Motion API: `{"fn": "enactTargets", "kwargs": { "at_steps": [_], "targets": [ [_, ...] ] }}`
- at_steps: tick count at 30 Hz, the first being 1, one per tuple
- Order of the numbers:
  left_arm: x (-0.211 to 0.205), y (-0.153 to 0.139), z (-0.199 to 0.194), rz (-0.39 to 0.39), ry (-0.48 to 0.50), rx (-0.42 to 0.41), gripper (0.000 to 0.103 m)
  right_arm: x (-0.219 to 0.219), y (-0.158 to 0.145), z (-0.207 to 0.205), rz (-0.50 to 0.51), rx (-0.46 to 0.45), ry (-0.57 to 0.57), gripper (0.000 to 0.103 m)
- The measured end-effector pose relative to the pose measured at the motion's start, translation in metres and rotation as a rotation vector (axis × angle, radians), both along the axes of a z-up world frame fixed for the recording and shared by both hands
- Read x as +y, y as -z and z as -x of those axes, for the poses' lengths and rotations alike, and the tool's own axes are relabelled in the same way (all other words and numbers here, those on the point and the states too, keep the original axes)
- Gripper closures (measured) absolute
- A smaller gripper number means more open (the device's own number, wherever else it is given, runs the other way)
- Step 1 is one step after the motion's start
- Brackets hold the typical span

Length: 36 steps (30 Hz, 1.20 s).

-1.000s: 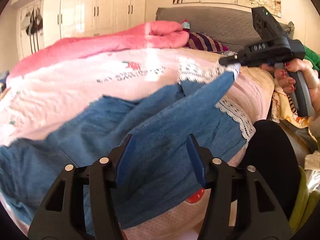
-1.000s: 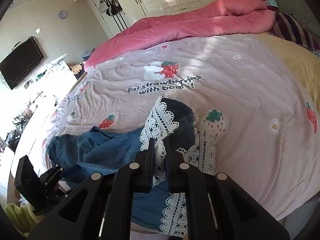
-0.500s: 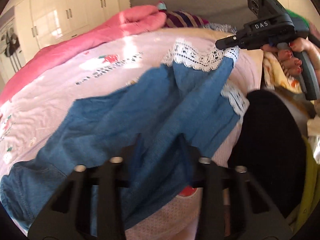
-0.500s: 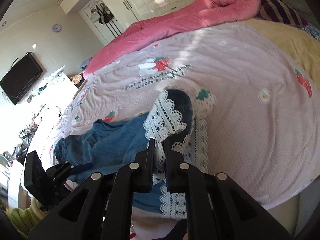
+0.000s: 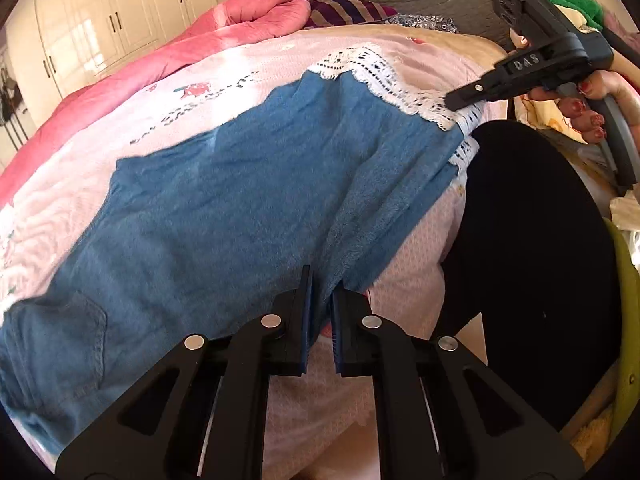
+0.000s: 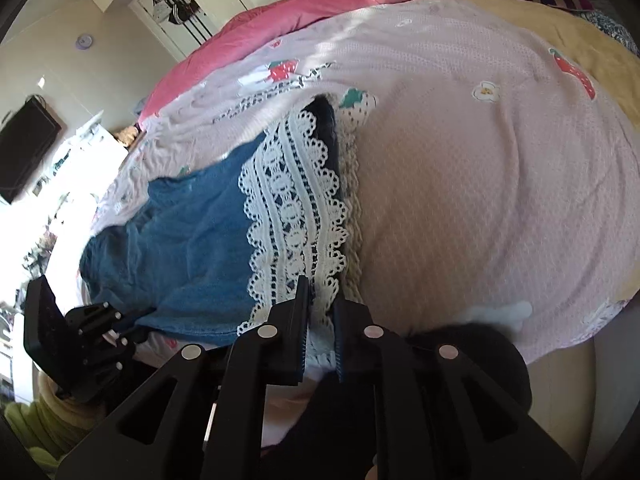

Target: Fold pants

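One pair of blue denim pants with white lace cuffs lies on one bed; two claws pinch it: left claw the denim edge, right claw the lace, its jaws just easing apart.

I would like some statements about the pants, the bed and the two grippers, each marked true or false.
1. The pants are blue denim with white lace hems. True.
2. The pants hang from the wardrobe. False: they lie spread on the pink strawberry bedspread.
3. The left gripper pinches denim at the near edge. True.
4. The right gripper is at the waistband. False: it is at the lace hem.
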<state>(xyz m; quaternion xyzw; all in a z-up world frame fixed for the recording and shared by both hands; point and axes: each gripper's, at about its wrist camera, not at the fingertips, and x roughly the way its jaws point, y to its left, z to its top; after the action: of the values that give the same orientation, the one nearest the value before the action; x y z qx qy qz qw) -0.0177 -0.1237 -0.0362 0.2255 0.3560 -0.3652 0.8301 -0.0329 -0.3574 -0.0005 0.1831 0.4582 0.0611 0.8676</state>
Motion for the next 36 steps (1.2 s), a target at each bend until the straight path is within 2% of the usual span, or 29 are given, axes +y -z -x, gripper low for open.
{"fn": "enactTargets", "kwargs": {
  "at_steps": [2,4,6,8,10,14,17,20,21,23,25,28,30,33,35,36],
  "targets": [
    [0.001,0.004,0.001,0.000,-0.010,0.008,0.100,0.000,0.004,0.004,0.009,0.015,-0.006,0.089],
    [0.002,0.007,0.000,0.006,-0.020,0.015,0.100,0.000,0.006,0.007,0.020,0.049,-0.007,0.081],
    [0.003,0.006,-0.001,0.009,-0.024,0.018,0.100,-0.004,0.002,0.011,0.009,0.044,0.020,0.061],
    [0.004,0.006,-0.002,0.016,-0.027,0.023,0.100,-0.007,-0.010,0.018,0.009,-0.009,0.058,0.061],
    [0.004,0.006,-0.002,0.024,-0.033,0.029,0.100,0.000,-0.025,0.024,0.079,-0.070,0.070,0.061],
    [0.006,0.005,-0.002,0.030,-0.047,0.028,0.100,0.023,-0.034,0.023,0.105,-0.121,-0.028,0.062],
    [0.007,0.000,-0.002,0.036,-0.086,0.002,0.100,0.044,-0.026,0.010,0.118,-0.094,-0.115,0.064],
    [0.011,-0.011,0.001,0.014,-0.143,-0.106,0.100,0.057,-0.006,-0.003,0.121,-0.008,-0.147,0.064],
    [0.013,-0.014,0.001,0.022,-0.140,-0.118,0.100,0.058,-0.002,-0.005,0.119,0.014,-0.139,0.064],
    [0.015,-0.011,-0.003,0.021,-0.151,-0.105,0.098,0.056,0.009,-0.009,0.093,0.066,-0.128,0.065],
    [0.016,-0.002,-0.005,0.007,-0.154,-0.066,0.098,0.054,0.012,-0.007,0.084,0.075,-0.124,0.065],
    [0.016,0.001,-0.005,0.003,-0.139,-0.060,0.098,0.055,0.014,-0.006,0.081,0.090,-0.130,0.065],
    [0.017,0.000,-0.005,0.015,-0.131,-0.043,0.094,0.057,0.014,-0.005,0.088,0.090,-0.140,0.063],
    [0.020,-0.002,-0.005,0.039,-0.111,-0.003,0.079,0.057,0.008,-0.002,0.073,0.077,-0.146,0.058],
    [0.021,-0.004,0.000,0.055,-0.091,0.015,0.057,0.054,-0.001,0.004,0.053,0.040,-0.142,0.056],
    [0.021,-0.005,0.003,0.057,-0.088,0.012,0.054,0.051,-0.009,0.008,0.051,0.005,-0.138,0.054]
  ]
}}
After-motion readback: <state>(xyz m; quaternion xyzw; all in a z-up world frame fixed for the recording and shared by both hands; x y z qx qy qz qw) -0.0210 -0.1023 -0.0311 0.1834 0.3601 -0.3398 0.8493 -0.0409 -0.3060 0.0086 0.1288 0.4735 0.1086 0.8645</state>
